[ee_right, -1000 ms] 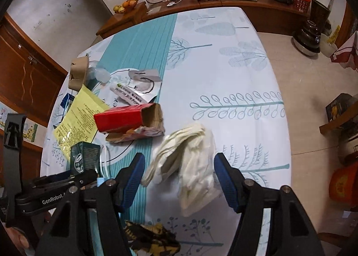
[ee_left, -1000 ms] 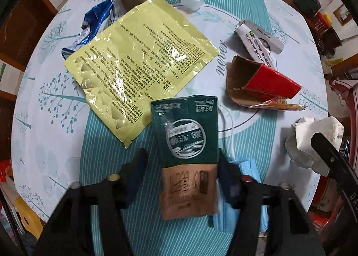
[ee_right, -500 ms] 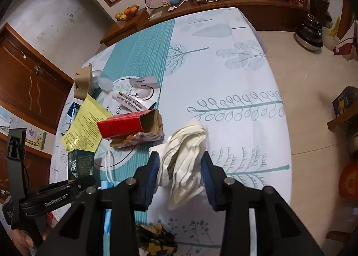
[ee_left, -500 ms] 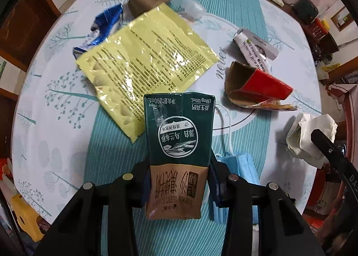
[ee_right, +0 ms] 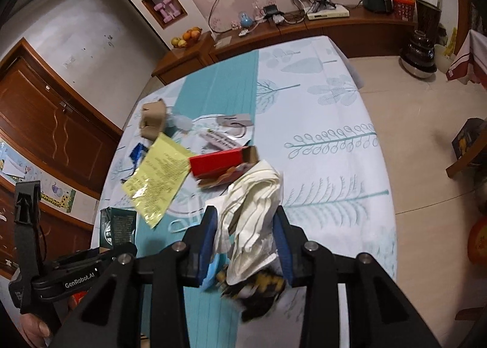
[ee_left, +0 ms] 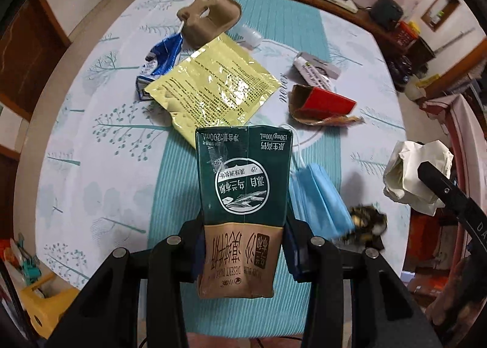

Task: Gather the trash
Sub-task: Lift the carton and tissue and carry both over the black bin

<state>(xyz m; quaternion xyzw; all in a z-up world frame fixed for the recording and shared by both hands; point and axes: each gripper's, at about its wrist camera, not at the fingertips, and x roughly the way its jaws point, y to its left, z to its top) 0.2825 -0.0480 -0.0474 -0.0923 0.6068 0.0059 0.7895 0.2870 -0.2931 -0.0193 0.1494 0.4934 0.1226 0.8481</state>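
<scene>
Over the table [ee_left: 91, 150], the left gripper [ee_left: 243, 244] pinches the carton [ee_left: 243, 196] and the right gripper [ee_right: 246, 232] pinches the tissue wad [ee_right: 252, 205], both lifted. Keep both squeezes steady and carry them clear of the mask [ee_left: 319, 202] and wrapper [ee_left: 365, 223].

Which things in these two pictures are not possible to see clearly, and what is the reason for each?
- Black-and-yellow wrapper: blurred in both views; its print is unreadable.
- Blue face mask: left wrist view, its near end is hidden behind the green carton.
- Clear plastic piece: left wrist view, partly behind the yellow pouch and too small to identify.
- Trash container: in neither view.
</scene>
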